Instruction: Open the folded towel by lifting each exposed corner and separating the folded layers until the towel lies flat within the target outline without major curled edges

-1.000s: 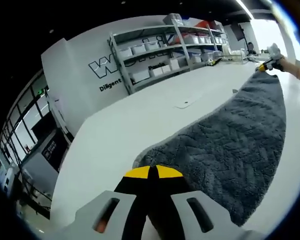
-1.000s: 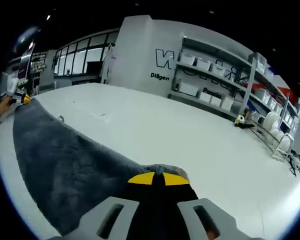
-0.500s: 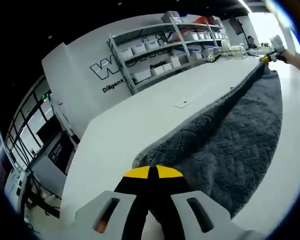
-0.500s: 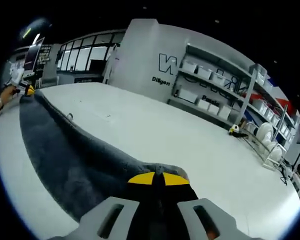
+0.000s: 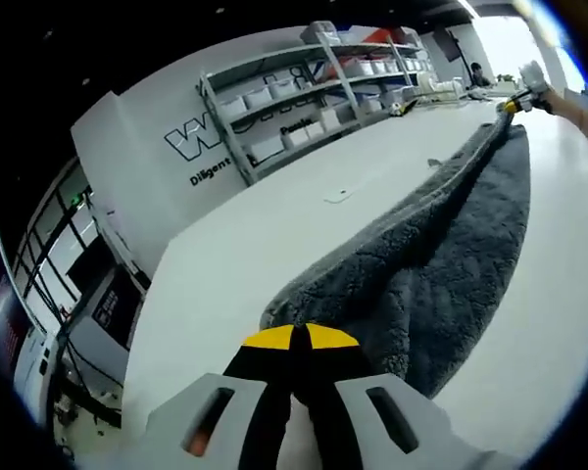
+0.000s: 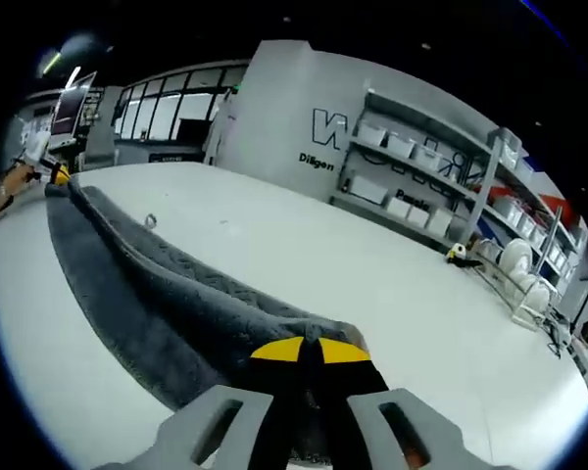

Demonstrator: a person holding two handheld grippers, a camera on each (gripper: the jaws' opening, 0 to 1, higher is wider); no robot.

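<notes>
On the white table point(image 5: 274, 235) before the shelving point(image 5: 314, 78), both tongs, left point(image 5: 292, 338) and right point(image 6: 305, 350), clamp towel point(image 5: 441, 264) corners; its far edge now hangs higher than before, mid-unfolding.

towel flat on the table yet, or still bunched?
Still bunched: the grey towel hangs stretched between both tongs, left and right, with a raised fold along its length.
</notes>
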